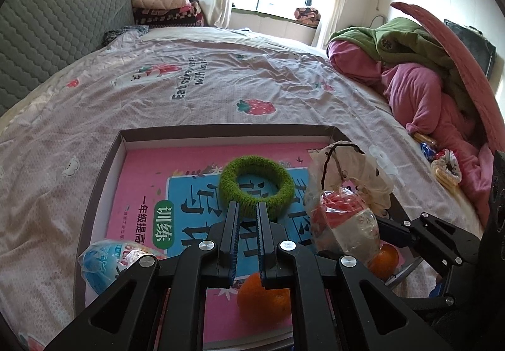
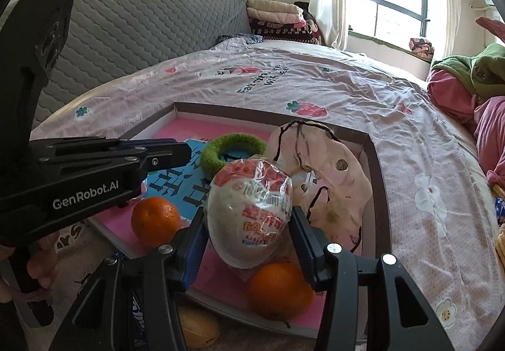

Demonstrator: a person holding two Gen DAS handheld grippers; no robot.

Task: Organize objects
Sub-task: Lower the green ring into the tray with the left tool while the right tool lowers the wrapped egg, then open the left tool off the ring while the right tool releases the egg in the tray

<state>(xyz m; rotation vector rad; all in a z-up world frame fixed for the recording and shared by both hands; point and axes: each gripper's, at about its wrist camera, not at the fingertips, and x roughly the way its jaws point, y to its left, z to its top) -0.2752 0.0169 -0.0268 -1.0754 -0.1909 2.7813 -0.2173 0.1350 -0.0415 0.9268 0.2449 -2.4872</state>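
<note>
On the bed point(image 1: 189, 92), our shallow box point(image 1: 221, 131) holds a pink workbook point(image 1: 142, 180), green knitted ring point(image 1: 255, 185), two oranges point(image 2: 154, 221) and a cream drawstring pouch point(image 2: 334, 167). We see left gripper point(image 1: 247, 212) closed, nothing clamped, tips at the ring's near edge. Right gripper point(image 2: 249, 218) half-open, pads clamped on a plastic-wrapped snack pack point(image 2: 251, 212), over the box's near side.

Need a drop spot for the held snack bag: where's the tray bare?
Free: the pink book left of the green ring, up to the tray wall. Crowded: right side, with the cream pouch and both oranges.
</note>
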